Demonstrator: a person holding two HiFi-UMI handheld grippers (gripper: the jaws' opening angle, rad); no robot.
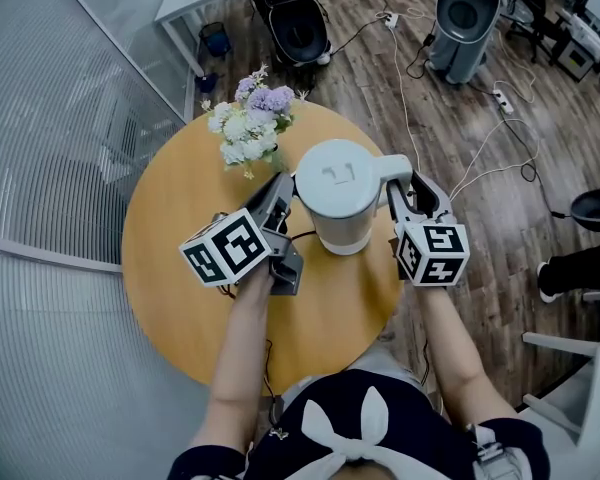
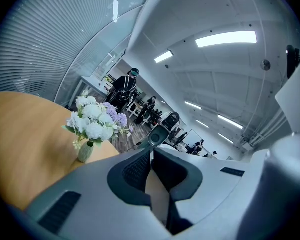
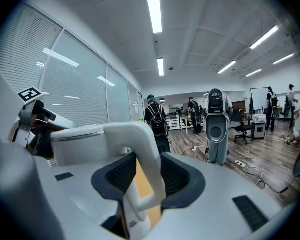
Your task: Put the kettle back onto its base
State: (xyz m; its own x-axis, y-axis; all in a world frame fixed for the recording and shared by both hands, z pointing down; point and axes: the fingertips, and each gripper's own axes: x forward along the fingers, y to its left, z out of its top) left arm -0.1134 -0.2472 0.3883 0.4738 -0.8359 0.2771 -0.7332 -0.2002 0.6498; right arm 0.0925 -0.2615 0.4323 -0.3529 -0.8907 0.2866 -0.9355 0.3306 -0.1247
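Note:
The white kettle [image 1: 338, 193] stands upright near the middle of the round wooden table [image 1: 170, 228]. My right gripper [image 1: 405, 200] comes in from the right and is shut on the kettle's handle [image 3: 145, 159], which runs down between the dark pads in the right gripper view. My left gripper [image 1: 283, 186] sits close against the kettle's left side, its jaws shut with nothing between them [image 2: 151, 156]; I cannot tell if it touches. A black cord [image 1: 300, 236] comes out from under the kettle. The base itself is hidden.
A small vase of white and purple flowers [image 1: 248, 128] stands on the table just behind and left of the kettle. A glass wall runs along the left. Cables and a grey machine [image 1: 465, 18] are on the wooden floor beyond.

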